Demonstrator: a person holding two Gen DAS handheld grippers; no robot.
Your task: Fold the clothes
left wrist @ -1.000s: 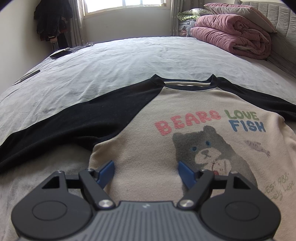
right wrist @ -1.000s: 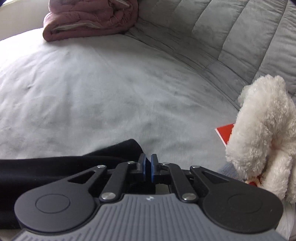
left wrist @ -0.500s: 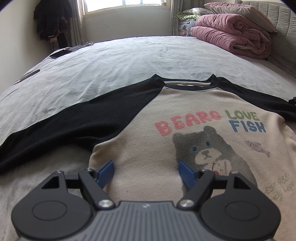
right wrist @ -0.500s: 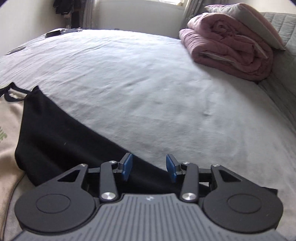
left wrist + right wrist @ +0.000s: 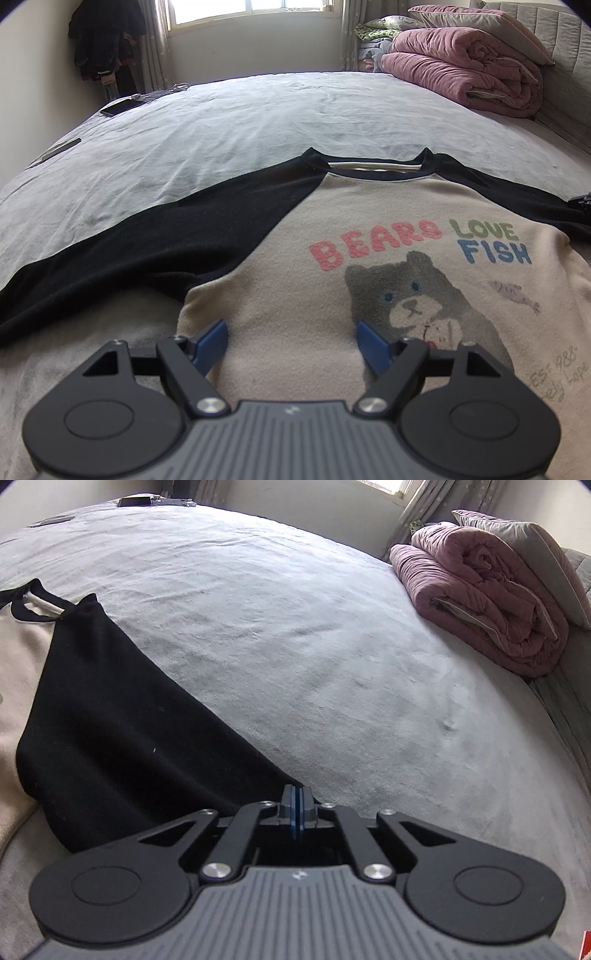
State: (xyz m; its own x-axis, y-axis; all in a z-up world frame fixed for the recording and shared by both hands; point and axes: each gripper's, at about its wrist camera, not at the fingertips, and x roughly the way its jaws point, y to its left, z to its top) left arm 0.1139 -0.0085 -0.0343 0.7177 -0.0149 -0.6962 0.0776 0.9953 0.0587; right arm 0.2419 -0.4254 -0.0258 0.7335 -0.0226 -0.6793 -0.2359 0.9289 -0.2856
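A cream shirt (image 5: 332, 280) with black sleeves and a bear print lies face up and spread out on the grey bed (image 5: 258, 122). My left gripper (image 5: 291, 343) hovers open over the lower left of the cream body, its blue pads (image 5: 212, 343) wide apart with nothing between them. The shirt's left sleeve (image 5: 147, 251) stretches out to the left. In the right wrist view my right gripper (image 5: 296, 805) is shut, its pads pinched together on the far edge of the black right sleeve (image 5: 122, 716). A bit of that gripper shows at the left wrist view's right edge.
A rolled pink quilt (image 5: 480, 602) and a pillow lie at the bed's far right by the grey headboard (image 5: 569, 55). A phone (image 5: 120, 107) rests near the far left corner. Dark clothes (image 5: 99, 40) hang by the window.
My right gripper swung left from the plush toy side to face along the right sleeve, opened over it, then shut on its edge. My left gripper and the shirt body stayed still.
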